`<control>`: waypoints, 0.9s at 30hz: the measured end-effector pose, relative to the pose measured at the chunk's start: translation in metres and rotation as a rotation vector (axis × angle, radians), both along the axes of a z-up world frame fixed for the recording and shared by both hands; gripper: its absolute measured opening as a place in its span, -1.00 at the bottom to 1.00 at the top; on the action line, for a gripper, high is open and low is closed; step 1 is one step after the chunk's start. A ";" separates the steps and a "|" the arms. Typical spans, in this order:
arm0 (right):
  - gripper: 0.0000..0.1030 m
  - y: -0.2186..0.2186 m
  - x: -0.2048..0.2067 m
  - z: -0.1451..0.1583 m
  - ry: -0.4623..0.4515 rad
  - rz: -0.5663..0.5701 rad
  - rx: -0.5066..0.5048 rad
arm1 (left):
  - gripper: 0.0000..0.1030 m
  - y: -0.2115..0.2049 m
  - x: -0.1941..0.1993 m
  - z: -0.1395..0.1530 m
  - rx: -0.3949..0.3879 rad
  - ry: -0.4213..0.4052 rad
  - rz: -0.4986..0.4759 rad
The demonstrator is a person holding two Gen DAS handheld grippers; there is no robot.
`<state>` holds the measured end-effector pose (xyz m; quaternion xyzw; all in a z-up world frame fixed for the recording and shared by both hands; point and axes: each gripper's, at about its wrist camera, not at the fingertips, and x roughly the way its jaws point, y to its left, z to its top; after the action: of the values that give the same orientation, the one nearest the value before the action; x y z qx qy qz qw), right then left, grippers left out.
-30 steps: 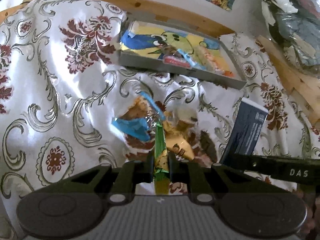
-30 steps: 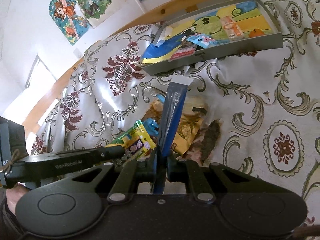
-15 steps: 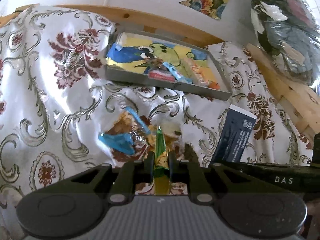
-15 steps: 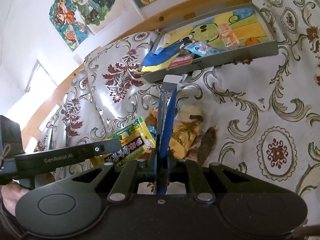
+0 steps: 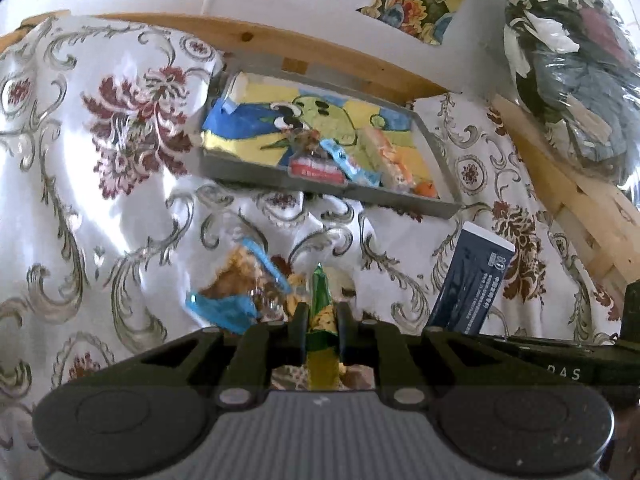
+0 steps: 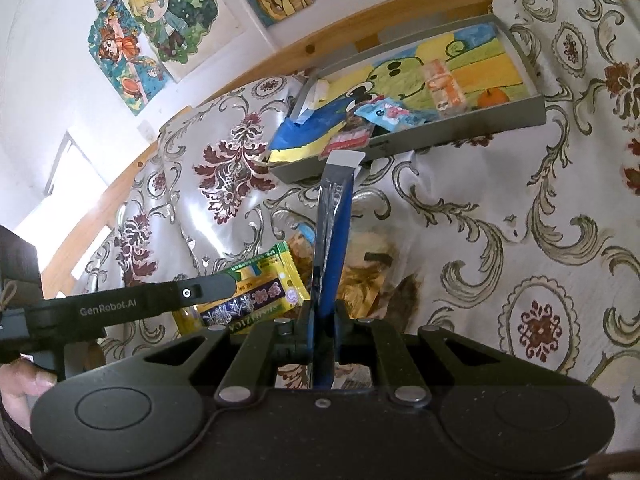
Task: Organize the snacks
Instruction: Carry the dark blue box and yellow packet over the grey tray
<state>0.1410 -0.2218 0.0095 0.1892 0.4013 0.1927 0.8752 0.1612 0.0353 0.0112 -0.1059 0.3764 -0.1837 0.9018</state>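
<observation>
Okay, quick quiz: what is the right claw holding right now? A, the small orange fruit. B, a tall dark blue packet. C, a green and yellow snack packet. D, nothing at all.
B: the right claw is shut on the tall dark blue packet, which stands upright between its fingers; the green and yellow packet is in the left claw, and the small orange fruit lies in the grey tray.

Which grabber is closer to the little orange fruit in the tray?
Right, probably. The right gripper, shut on the dark blue packet, sits nearer the tray's end holding the orange fruit. The left gripper, shut on the green-yellow packet, sits farther along.
</observation>
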 end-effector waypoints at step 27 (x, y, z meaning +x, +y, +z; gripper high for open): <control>-0.83 -0.002 0.215 0.094 -0.111 0.026 -0.247 | -0.72 -0.027 0.183 0.057 -0.056 -0.199 0.105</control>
<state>0.3557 -0.2237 0.1035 0.0640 0.3752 0.1632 0.9102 0.3445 0.0086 0.0683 -0.1319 0.2738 -0.1561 0.9398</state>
